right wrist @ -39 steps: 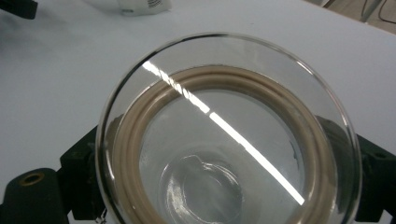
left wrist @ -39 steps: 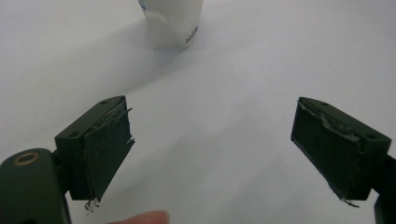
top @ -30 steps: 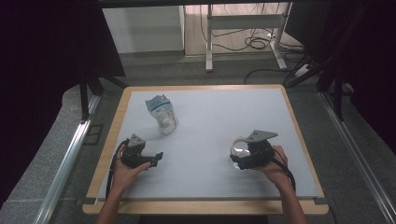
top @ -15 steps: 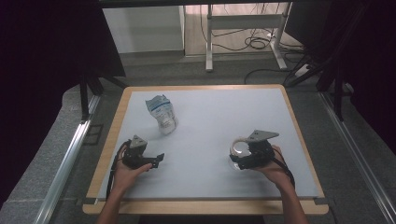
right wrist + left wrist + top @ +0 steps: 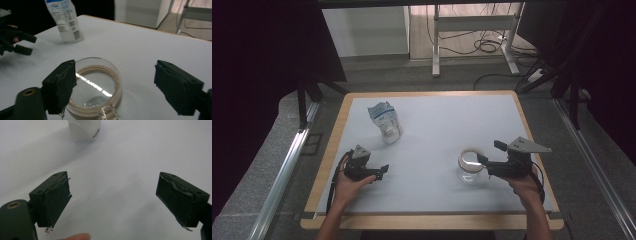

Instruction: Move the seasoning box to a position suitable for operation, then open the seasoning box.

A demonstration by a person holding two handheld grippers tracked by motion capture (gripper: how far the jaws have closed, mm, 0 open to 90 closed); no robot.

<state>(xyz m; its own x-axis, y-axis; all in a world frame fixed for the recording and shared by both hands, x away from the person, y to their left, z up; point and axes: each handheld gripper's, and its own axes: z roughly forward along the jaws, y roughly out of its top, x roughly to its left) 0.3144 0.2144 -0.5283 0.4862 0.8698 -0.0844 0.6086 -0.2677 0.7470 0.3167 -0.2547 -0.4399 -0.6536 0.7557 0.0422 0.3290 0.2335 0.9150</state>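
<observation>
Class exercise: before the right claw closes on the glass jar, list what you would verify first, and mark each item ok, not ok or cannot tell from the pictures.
1. Right claw open wide enough for the glass jar: ok.
2. Jar centred between the jaws: not ok; it sits against one jaw, with a wide gap to the other.
3. Jar upright, mouth up: ok.
4. Left claw open and holding nothing: ok.
5. Pouch standing apart from the jar: ok.
6. Jar empty: cannot tell; glare hides its bottom.
</observation>
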